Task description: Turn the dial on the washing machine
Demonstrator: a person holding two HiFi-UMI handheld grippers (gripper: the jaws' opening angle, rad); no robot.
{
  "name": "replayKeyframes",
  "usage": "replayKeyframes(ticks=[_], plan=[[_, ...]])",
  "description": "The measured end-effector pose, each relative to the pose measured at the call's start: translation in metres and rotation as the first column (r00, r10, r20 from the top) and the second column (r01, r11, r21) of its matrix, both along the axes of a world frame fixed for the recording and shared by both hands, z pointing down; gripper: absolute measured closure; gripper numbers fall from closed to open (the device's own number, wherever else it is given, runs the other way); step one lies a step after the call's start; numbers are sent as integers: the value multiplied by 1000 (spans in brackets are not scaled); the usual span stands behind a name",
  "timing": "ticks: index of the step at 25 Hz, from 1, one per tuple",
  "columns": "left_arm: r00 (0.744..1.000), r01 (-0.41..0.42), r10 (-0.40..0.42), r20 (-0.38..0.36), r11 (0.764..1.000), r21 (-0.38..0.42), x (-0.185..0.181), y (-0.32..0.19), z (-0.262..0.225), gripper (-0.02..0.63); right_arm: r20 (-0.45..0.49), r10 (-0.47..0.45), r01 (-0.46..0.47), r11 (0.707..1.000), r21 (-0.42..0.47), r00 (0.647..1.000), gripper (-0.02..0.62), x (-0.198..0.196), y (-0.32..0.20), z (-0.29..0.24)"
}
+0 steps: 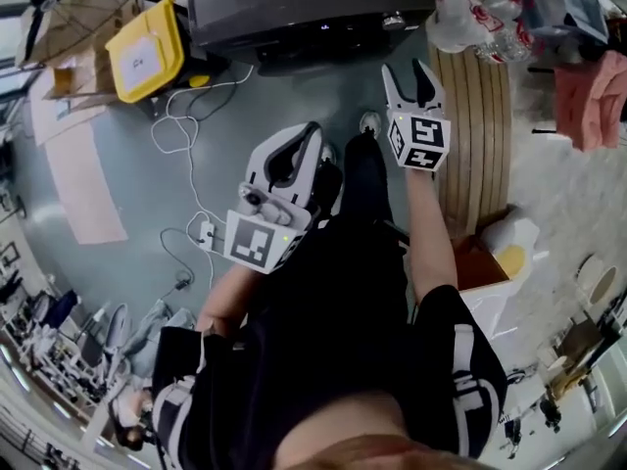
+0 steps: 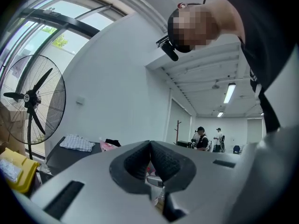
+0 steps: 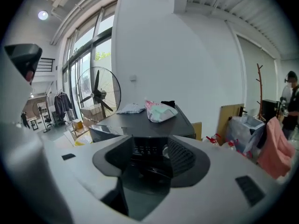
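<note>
The washing machine (image 1: 304,8) is a dark grey box at the top of the head view, some way ahead of both grippers. In the right gripper view its top (image 3: 140,122) and front control panel (image 3: 145,149) show between the jaws, with a small silvery dial (image 3: 165,149) at the panel's right end. My right gripper (image 1: 407,74) (image 3: 150,155) points at the machine from a distance, open, with nothing between its pads. My left gripper (image 1: 306,137) (image 2: 150,144) is held lower and nearer my body, tilted upward, its tips shut together on nothing.
A yellow-lidded box (image 1: 147,49) and loose white cables (image 1: 186,125) lie on the floor to the left. A wooden panel (image 1: 475,135), bagged bottles (image 1: 480,13) and pink cloth (image 1: 593,96) crowd the right. A standing fan (image 3: 97,93) and a bag (image 3: 160,111) on the washer top show.
</note>
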State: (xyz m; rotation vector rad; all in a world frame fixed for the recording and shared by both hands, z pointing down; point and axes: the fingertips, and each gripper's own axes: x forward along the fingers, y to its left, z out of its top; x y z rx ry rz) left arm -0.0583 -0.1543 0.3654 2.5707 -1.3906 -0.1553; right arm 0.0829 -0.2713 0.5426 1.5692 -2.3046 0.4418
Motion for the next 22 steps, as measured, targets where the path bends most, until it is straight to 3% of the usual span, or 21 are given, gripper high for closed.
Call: replayKeyframes(ticks=[6,11,22], plan=[[1000,-7,7,19,1000,-21,23,-61,57,584,-57,-9,5,997,-82,998,301,19,-83,113],[1000,5,-5,11,999,-40,33,-86,96,584,-89,-28,16,990,-141,996,284,21,-116,183],[999,37,-38,-7,996,-86,39,-105,131,584,-145,-5,-17,989,-147,989,279,18,-159,222]])
